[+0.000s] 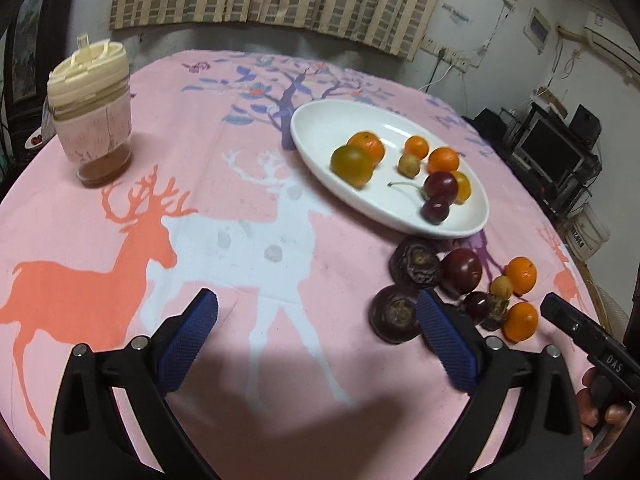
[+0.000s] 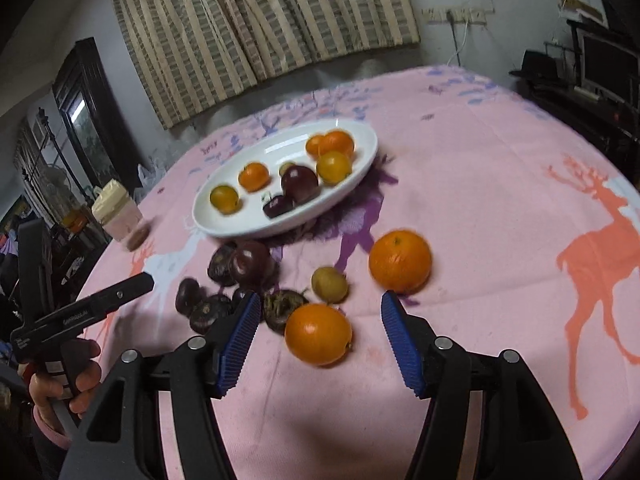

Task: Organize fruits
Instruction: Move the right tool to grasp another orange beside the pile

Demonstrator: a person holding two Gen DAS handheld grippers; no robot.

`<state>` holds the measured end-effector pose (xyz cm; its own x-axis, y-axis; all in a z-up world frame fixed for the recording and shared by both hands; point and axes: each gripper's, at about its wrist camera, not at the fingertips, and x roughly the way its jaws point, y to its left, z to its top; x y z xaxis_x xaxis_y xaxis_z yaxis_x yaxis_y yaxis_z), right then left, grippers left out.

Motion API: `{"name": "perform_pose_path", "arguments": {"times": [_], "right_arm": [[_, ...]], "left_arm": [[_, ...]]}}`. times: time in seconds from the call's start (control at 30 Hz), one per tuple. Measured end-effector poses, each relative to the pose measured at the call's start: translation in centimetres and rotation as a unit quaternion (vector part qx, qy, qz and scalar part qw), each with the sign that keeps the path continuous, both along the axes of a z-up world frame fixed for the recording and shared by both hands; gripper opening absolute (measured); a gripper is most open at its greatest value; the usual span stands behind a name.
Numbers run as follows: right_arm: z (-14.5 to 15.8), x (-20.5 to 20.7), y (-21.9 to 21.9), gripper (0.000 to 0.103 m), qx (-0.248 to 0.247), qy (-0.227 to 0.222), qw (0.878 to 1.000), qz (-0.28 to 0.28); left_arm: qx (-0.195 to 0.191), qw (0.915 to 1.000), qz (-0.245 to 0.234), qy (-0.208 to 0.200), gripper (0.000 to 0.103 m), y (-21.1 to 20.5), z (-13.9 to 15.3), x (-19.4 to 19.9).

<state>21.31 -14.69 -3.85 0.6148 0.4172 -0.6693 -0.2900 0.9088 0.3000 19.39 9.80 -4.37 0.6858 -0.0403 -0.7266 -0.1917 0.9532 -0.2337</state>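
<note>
Left gripper (image 1: pixel 316 330) jaws spread wide and empty over the worktop (image 1: pixel 240 264); right gripper (image 2: pixel 316 344) jaws half-spread, flanking an orange (image 2: pixel 318 334) without touching.

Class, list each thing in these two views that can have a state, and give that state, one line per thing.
left gripper: open, nothing between its pads.
right gripper: open, empty, an orange lying just ahead of it.
white plate: partly filled with fruit.
loose fruit pile: on the cloth beside the plate, not yet sorted.
lidded jar: upright, lid on.
curtain: drawn.
</note>
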Motion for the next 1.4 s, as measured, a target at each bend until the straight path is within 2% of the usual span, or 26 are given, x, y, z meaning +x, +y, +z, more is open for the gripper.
{"name": "perform_pose_path", "arguments": {"times": [0.07, 0.13, 0.23, 0.53, 0.77, 0.93, 1.0, 1.1, 1.17, 1.23, 1.33, 1.4], "right_arm": [[-0.8, 0.0, 0.5, 0.063, -0.015, 0.018, 1.000, 0.007], [-0.9, -0.5, 1.3, 0.060, -0.041, 0.012, 0.999, 0.009], [-1.1, -0.8, 1.7, 0.060, -0.051, 0.011, 0.998, 0.017], [-1.7, -0.2, 1.3, 0.049, -0.044, 0.037, 0.998, 0.017], [-1.9, 0.0, 1.5, 0.048, -0.048, 0.044, 0.998, 0.017], [-2.0, 0.1, 1.4, 0.044, -0.047, 0.046, 0.998, 0.014], [-2.0, 0.1, 1.4, 0.040, -0.041, 0.047, 0.998, 0.020], [-2.1, 0.2, 1.1, 0.040, -0.031, 0.048, 0.998, 0.020], [-2.0, 0.3, 0.6, 0.040, -0.007, 0.048, 0.999, 0.023], [-1.9, 0.3, -0.3, 0.040, 0.032, 0.045, 0.998, 0.021], [-2.1, 0.8, -1.3, 0.040, 0.054, 0.055, 0.997, 0.003], [-2.2, 1.0, -1.5, 0.040, 0.063, 0.059, 0.996, 0.002]], "left_arm": [[0.002, 1.0000, 0.001, 0.009, 0.098, 0.0, -0.2, 0.2], [0.000, 1.0000, 0.000, 0.009, 0.098, 0.0, -0.4, 0.1], [-0.001, 0.9999, 0.001, 0.011, 0.098, 0.1, -0.5, 0.0], [-0.004, 0.9999, 0.003, 0.015, 0.098, 0.2, -0.6, 0.1], [-0.005, 0.9998, 0.004, 0.019, 0.098, 0.2, -0.8, 0.3], [-0.005, 0.9998, 0.004, 0.020, 0.098, 0.2, -0.8, 0.2], [-0.006, 0.9998, 0.005, 0.021, 0.098, 0.3, -0.9, 0.2], [-0.007, 0.9997, 0.004, 0.022, 0.098, 0.3, -0.9, 0.2], [-0.008, 0.9997, 0.000, 0.021, 0.098, 0.1, -1.0, 0.2], [-0.014, 0.9997, -0.017, 0.008, 0.098, -0.2, -0.8, 0.0], [-0.014, 0.9983, -0.056, -0.008, 0.097, -1.2, -0.3, -0.1], [-0.005, 0.9963, -0.085, -0.010, 0.085, -2.2, -0.1, 0.1]]}}
